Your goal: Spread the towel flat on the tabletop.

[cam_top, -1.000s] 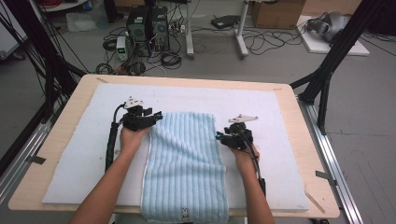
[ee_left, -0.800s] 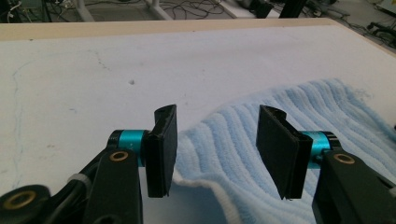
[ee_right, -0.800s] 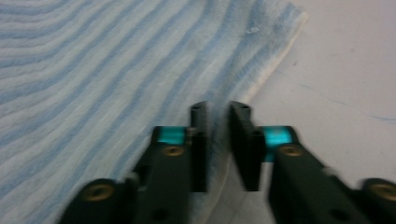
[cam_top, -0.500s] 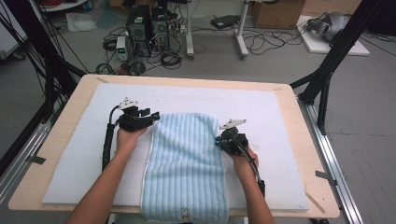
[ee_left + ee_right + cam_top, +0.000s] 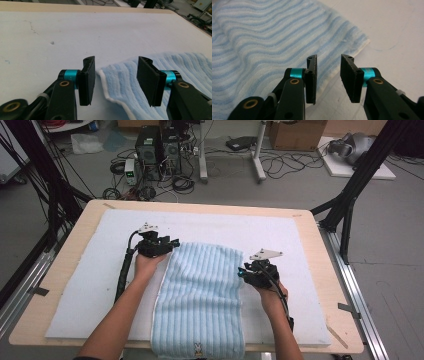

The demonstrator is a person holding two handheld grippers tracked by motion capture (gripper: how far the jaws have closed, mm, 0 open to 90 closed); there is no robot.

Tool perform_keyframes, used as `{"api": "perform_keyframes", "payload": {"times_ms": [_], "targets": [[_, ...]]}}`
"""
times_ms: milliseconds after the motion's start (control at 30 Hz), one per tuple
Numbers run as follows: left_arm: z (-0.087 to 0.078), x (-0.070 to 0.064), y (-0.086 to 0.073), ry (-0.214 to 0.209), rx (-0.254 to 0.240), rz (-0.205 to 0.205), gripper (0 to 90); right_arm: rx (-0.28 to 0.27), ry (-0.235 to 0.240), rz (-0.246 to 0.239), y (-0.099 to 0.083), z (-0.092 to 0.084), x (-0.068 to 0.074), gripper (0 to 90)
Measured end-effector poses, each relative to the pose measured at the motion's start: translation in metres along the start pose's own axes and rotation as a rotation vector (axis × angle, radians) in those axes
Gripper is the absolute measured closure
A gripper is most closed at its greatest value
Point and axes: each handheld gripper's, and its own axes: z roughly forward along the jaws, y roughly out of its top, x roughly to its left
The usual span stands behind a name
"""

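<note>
Towel [image 5: 200, 300] lies lengthwise down the middle of the white mat [image 5: 75, 290], its near end hanging a little over the table [image 5: 65, 245] edge by you, its far end well short of the mat's far border. Your left gripper [image 5: 113, 75] sits at the far left corner of the cloth with its jaws spread apart — the white-hemmed corner lies between them but neither pad presses on it, so you hold nothing there yet. Your right gripper [image 5: 328, 77] hovers at the right hem below the far right corner; its jaws have just been opening after a quick close, they stand apart with a modest gap, and the hem lies under and just beside the left jaw, not pinched. Both placements look like a set-up for taking the far end and folding it toward you, which is why each hand is parked at an edge rather than on the middle. You have plenty of bare mat beyond and to either side of the cloth — the tight spot is the near overhang, where a hard pull could slide it off.
</note>
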Motion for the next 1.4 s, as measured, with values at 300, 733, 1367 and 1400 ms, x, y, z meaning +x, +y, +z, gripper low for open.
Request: {"api": "perform_keyframes", "payload": {"times_ms": [300, 733, 1367, 1400], "targets": [[0.026, 0.004, 0.001, 0.047, 0.108, 0.008, 56.2, -0.016, -0.024, 0.024, -0.001, 0.002, -0.006, 54.0], [0.022, 0.002, 0.000, 0.100, 0.126, 0.086, 86.4, -0.020, -0.095, 0.110, 0.020, 0.026, -0.031, 45.8], [0.015, 0.005, -0.003, 0.096, 0.142, 0.083, 86.3, 0.145, -0.122, 0.106, 0.055, 0.099, -0.038, 68.8], [0.015, 0.006, -0.003, 0.097, 0.141, 0.085, 86.4, 0.147, -0.107, 0.108, 0.055, 0.099, -0.036, 72.9]]}}
